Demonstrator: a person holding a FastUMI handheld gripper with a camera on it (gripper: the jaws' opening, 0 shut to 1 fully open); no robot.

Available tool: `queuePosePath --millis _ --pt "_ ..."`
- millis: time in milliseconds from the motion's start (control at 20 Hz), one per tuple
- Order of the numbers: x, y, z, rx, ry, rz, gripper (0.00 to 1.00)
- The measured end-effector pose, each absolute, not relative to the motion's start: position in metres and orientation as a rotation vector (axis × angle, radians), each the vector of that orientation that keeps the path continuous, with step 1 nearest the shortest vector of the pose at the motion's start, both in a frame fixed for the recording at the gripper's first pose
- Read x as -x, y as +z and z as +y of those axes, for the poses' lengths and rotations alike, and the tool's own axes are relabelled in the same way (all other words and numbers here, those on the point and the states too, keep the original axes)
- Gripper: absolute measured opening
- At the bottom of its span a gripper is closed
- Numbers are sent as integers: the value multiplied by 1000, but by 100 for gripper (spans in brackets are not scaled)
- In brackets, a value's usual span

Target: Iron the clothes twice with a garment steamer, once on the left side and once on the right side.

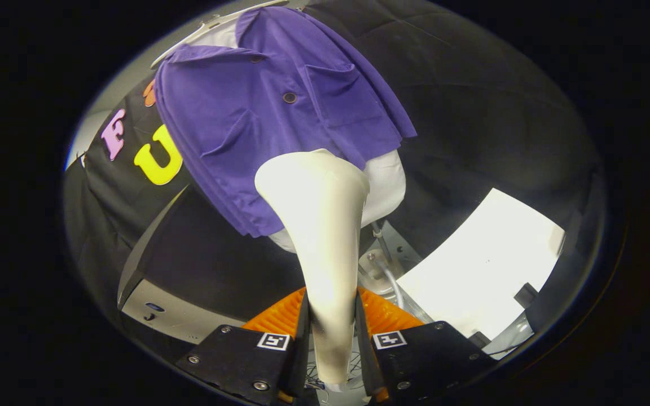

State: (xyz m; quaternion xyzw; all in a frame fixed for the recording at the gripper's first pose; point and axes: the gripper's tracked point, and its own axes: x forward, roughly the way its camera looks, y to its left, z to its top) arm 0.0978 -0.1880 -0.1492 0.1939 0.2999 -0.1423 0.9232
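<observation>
Both fingers of the gripper (pixel 332 332) clamped on the handle of the garment steamer (pixel 316 225), head raised against the hem of the purple shirt (pixel 268 118) hanging just ahead. Risk: handle twisting in the grip, head snagging the hem.

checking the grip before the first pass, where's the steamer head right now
In the gripper view, the steamer is clamped by its handle in the gripper, with its wide head reaching up against the lower hem of the purple shirt on the hanger.
</observation>
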Motion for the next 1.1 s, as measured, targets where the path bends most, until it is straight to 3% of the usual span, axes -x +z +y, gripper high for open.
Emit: queuePosePath --millis 600,1100 --pt "-12 -33 -72 -255 -126 374 39" --pt "15 22 -33 -183 14 266 39"
